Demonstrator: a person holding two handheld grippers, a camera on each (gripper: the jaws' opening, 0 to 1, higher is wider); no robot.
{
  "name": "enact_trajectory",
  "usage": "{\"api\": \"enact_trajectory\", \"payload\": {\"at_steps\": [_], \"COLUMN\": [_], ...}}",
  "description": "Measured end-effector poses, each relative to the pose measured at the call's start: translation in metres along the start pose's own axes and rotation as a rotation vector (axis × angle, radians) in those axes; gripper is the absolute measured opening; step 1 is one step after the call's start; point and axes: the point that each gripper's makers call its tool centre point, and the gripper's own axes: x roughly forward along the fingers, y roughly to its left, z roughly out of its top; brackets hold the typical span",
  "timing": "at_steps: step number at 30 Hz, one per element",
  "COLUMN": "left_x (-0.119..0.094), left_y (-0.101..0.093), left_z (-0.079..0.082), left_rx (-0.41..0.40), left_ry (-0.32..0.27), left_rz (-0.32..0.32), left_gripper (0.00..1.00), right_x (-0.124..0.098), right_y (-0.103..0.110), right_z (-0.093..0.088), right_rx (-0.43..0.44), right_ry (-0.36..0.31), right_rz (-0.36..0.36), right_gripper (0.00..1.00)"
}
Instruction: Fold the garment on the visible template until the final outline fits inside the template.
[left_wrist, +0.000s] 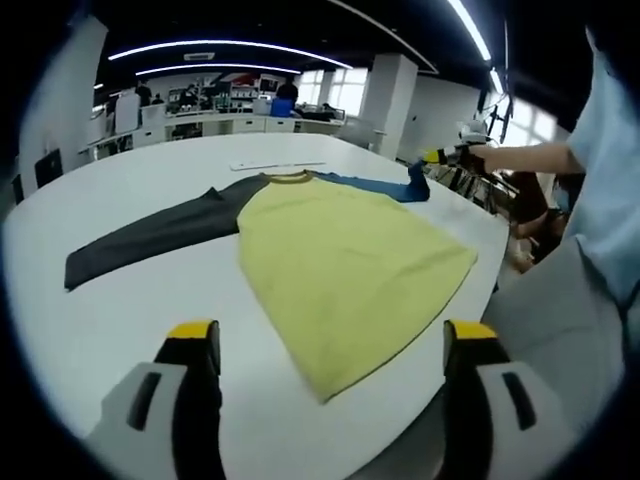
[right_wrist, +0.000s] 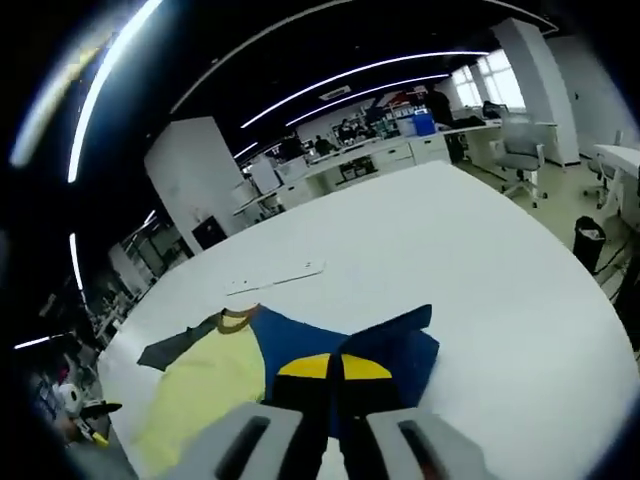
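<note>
1. Shirt (left_wrist: 340, 260): yellow body, lying flat on the white table (left_wrist: 120, 320). Its hem corner sits close to the table's near edge in the left gripper view.
2. Dark grey sleeve (left_wrist: 150, 238) is stretched out flat across the table, away from the yellow body.
3. Blue sleeve (left_wrist: 385, 186) runs out toward the far edge, its end lifted off the table.
4. Right gripper (right_wrist: 334, 367): jaws pressed together, pinching the blue sleeve cloth. In the left gripper view it shows at the sleeve's raised end (left_wrist: 432, 160), held by the person's hand (left_wrist: 478, 158).
5. Left gripper (left_wrist: 335, 345): jaws spread wide, nothing between them, hovering over the table's near edge just short of the shirt hem.
6. Thin white strip (left_wrist: 278, 165) lies flat on the table beyond the collar, apart from the shirt.
7. Person (left_wrist: 600, 200) in a light top stands at the table edge beside the yellow body.
8. Background: desks, chairs, ceiling strip lights.
</note>
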Motion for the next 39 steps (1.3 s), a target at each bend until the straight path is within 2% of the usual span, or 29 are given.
{"api": "enact_trajectory", "payload": {"at_steps": [8,14,19,22,30,34,39], "left_x": [0.0,0.0,0.0,0.0,-0.001,-0.003,-0.002], "left_y": [0.003,0.004,0.005,0.004,0.009,0.011,0.009], "left_z": [0.0,0.001,0.002,0.002,0.005,0.01,0.008], "left_rx": [0.002,0.002,-0.002,0.001,0.048,0.037,0.033], "left_ry": [-0.01,-0.019,-0.024,-0.025,-0.03,-0.059,-0.047], "left_rz": [0.001,0.005,0.006,0.006,0.038,0.04,0.031], "left_gripper": [0.89,0.89,0.89,0.9,0.97,0.98,0.98], "right_x": [0.037,0.061,0.082,0.094,0.112,0.119,0.127], "right_y": [0.039,0.073,0.101,0.118,0.155,0.176,0.202], "right_z": [0.003,0.008,0.0,-0.003,-0.002,0.0,0.001], "right_rx": [-0.013,-0.016,-0.037,-0.017,0.002,-0.001,-0.021], "right_ry": [0.027,0.018,0.044,0.049,0.045,0.048,0.053], "right_rz": [0.125,0.213,0.262,0.298,0.361,0.405,0.45], "right_gripper": [0.0,0.0,0.0,0.0,0.0,0.0,0.0]}}
